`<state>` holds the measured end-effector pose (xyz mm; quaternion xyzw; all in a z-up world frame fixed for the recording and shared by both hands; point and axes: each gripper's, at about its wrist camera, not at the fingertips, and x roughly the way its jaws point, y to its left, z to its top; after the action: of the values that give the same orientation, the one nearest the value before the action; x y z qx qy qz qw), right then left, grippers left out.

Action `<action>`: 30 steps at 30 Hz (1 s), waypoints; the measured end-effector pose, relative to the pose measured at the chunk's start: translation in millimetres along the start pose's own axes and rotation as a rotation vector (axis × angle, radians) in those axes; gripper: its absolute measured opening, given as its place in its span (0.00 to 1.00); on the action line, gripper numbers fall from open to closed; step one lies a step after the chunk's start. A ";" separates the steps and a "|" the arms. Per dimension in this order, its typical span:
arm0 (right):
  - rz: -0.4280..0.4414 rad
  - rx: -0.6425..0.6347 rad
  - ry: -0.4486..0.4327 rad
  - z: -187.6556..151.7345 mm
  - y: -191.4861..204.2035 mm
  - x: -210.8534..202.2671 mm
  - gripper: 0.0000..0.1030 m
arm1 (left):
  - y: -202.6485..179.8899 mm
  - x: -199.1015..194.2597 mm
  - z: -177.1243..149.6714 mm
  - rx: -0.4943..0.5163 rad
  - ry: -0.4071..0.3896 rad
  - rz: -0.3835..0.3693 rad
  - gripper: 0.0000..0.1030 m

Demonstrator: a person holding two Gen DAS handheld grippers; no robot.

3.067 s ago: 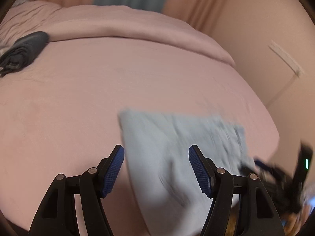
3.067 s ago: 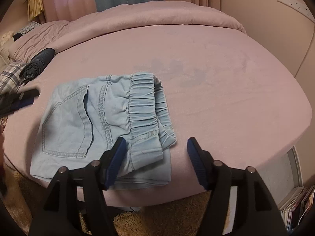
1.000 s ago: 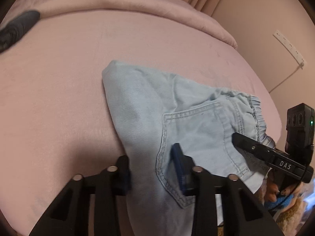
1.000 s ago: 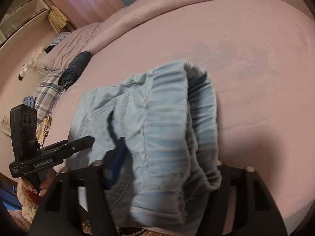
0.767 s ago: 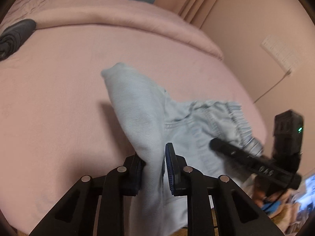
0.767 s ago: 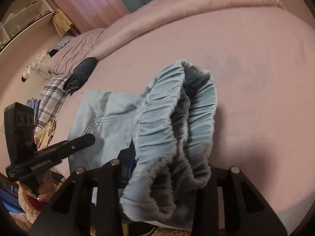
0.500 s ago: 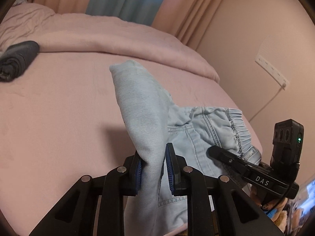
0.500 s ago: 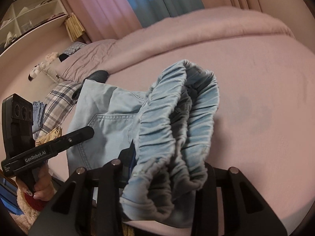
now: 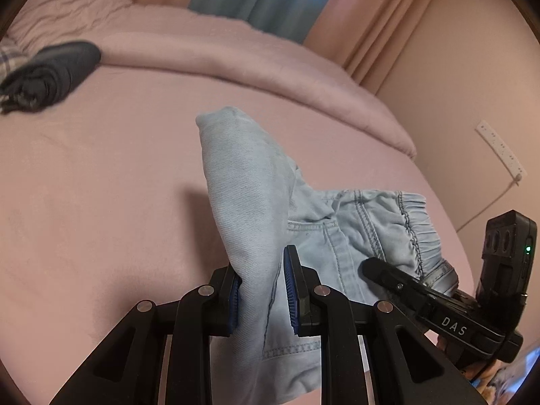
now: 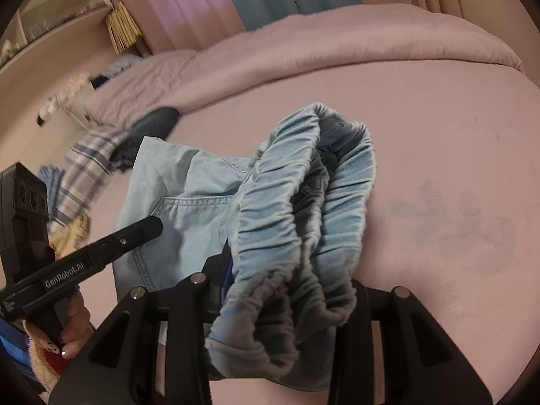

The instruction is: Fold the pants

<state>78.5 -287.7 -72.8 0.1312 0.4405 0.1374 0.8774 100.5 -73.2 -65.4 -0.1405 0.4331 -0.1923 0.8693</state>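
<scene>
The folded light-blue denim pants point(image 9: 246, 182) are lifted off the pink bed point(image 9: 101, 175). My left gripper point(image 9: 261, 292) is shut on the folded leg end of the pants, which sticks up ahead of the fingers. My right gripper point(image 10: 287, 290) is shut on the gathered elastic waistband point(image 10: 303, 209), which bulges over and hides its fingertips. The right gripper also shows in the left wrist view point(image 9: 438, 307) at the lower right, and the left gripper shows in the right wrist view point(image 10: 84, 260) at the lower left. The back pocket point(image 10: 189, 222) hangs between them.
A rolled dark garment point(image 9: 47, 77) lies at the far left of the bed. A pink duvet point(image 9: 236, 57) is bunched along the far side. A plaid cloth point(image 10: 84, 168) and shelves point(image 10: 50, 17) are at the left. A wall with a power strip point(image 9: 499, 152) is at the right.
Both grippers closed on the pants and raised them off the bed. The leg end and the waistband now hang higher than half a second ago.
</scene>
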 end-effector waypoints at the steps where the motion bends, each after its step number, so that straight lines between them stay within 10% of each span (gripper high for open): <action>1: -0.004 0.004 0.009 -0.1 -1.3 4.8 0.35 | 0.5 4.4 -0.1 0.000 0.006 0.005 0.18; 15: -0.059 0.072 0.090 -7.5 -17.5 35.5 0.53 | 14.8 27.4 -1.3 -0.024 0.057 0.143 0.19; 24: -0.109 0.063 0.091 -10.0 -17.3 38.6 0.65 | 24.5 37.7 -12.6 -0.014 0.061 0.286 0.62; 30: -0.135 0.065 0.087 -10.3 -20.3 38.5 0.72 | 37.1 34.4 -16.6 -0.072 0.060 0.247 0.65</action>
<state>94.8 -291.6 -114.2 0.1234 0.4904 0.0693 0.8599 113.9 -57.3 -114.4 -0.1112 0.4795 -0.0722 0.8674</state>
